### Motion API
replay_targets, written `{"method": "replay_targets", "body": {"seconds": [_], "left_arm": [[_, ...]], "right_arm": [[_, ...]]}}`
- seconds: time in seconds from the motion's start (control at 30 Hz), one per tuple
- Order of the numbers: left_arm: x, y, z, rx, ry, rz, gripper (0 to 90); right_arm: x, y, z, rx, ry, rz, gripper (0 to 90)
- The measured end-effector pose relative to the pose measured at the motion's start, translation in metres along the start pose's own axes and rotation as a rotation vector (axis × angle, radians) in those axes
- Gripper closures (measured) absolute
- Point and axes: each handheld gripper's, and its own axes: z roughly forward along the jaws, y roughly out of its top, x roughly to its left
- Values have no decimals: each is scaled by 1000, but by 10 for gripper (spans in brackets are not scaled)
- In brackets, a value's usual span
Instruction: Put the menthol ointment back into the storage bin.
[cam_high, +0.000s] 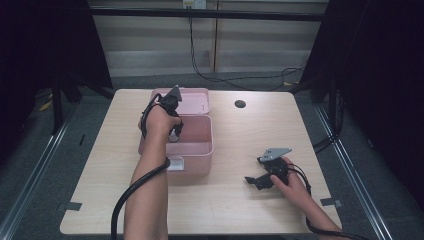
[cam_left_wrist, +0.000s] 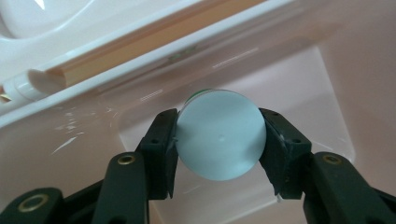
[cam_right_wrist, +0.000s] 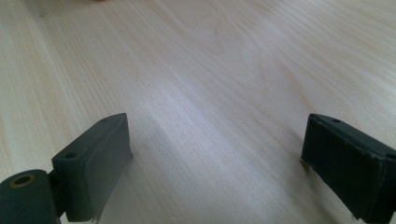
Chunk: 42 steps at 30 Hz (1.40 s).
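A pink plastic box (cam_high: 195, 152) stands open left of the table's middle, its lid (cam_high: 195, 100) folded back behind it. My left gripper (cam_high: 175, 132) reaches down into the box. In the left gripper view its jaws (cam_left_wrist: 219, 115) are shut on a round, pale blue-white object (cam_left_wrist: 219, 140) with a trace of green at its top edge, held above the box's pink floor (cam_left_wrist: 322, 107). My right gripper (cam_high: 254, 181) rests low over the table at the front right. Its pads (cam_right_wrist: 100, 163) stand wide apart, open, with bare wood between them (cam_right_wrist: 218, 123).
A white latch (cam_high: 175, 163) sits on the box's front wall. A small dark round hole (cam_high: 240, 104) marks the wooden tabletop (cam_high: 250, 135) behind the box. Cables (cam_high: 240, 80) trail over the floor beyond the far edge. Black frame posts stand on both sides.
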Motion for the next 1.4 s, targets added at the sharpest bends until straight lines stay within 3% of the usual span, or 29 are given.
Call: {"method": "replay_targets", "body": {"seconds": [0.1, 0.37, 0.43, 0.53, 0.73, 0.97, 1.17, 1.4], "left_arm": [[0, 1, 3, 2, -3, -33, 504], [-2, 2, 12, 16, 10, -84, 503], [-1, 3, 12, 31, 6, -78, 503], [-3, 4, 15, 28, 8, -118, 503], [-3, 4, 20, 34, -1, -147, 503], [1, 2, 27, 37, -7, -175, 503], [2, 2, 29, 38, -7, -168, 502], [1, 1, 33, 25, -14, -189, 500]], "right_arm": [[0, 0, 0, 0, 0, 0, 75], [0, 0, 0, 0, 0, 0, 75], [0, 0, 0, 0, 0, 0, 75], [0, 0, 0, 0, 0, 0, 75], [0, 0, 0, 0, 0, 0, 75], [0, 0, 0, 0, 0, 0, 75], [0, 0, 0, 0, 0, 0, 75], [0, 0, 0, 0, 0, 0, 75]]}}
